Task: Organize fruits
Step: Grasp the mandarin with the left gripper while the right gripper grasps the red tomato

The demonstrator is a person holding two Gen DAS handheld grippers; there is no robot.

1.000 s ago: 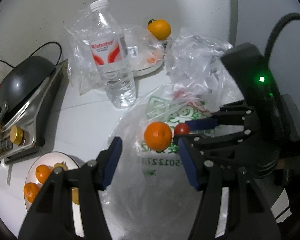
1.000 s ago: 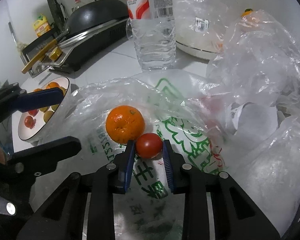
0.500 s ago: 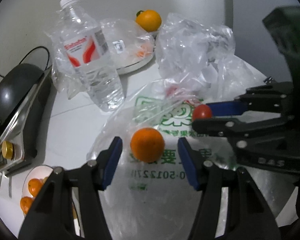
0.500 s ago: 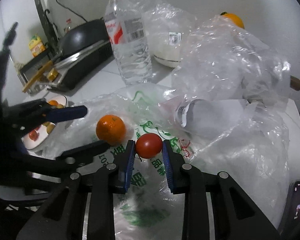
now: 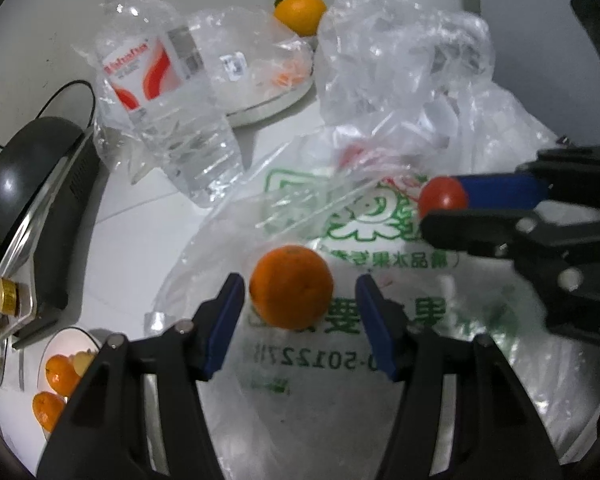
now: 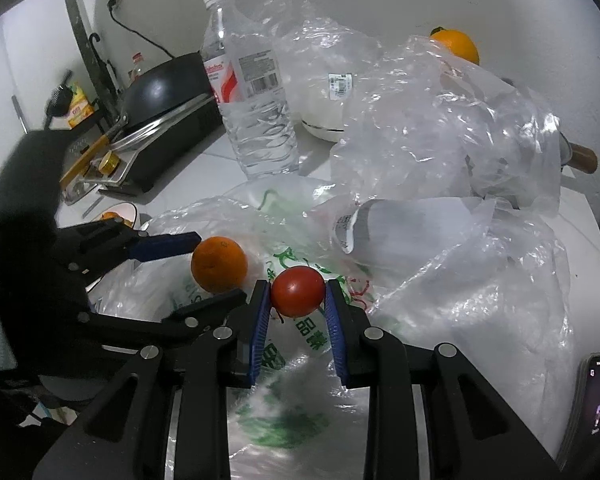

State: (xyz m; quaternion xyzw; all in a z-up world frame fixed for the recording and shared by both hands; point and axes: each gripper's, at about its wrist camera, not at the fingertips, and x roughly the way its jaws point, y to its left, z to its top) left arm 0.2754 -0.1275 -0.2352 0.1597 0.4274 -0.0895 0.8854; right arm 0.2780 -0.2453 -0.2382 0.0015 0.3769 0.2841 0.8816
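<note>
An orange (image 5: pixel 291 286) lies on a printed plastic bag (image 5: pixel 340 360) on the white table. My left gripper (image 5: pixel 300 282) stands open around it, one blue pad on each side, with a visible gap on the right. From the right wrist view, the same orange (image 6: pixel 219 264) sits between the left gripper's fingers (image 6: pixel 160 246). My right gripper (image 6: pixel 297 288) is shut on a small red tomato (image 6: pixel 298 291), held a little above the bag. In the left wrist view, that tomato (image 5: pixel 442 198) shows at the right.
A water bottle (image 5: pixel 160 92) stands behind the bag, with a black pan on a cooker (image 5: pixel 32 184) to its left. A plate of small oranges (image 5: pixel 60 376) is at the near left. Crumpled clear bags (image 5: pixel 400 60), another orange (image 5: pixel 300 12) and a phone (image 6: pixel 596 392) lie nearby.
My left gripper has come down and forward so the orange now sits between its fingers. My right gripper has carried the tomato up and away from the orange.
</note>
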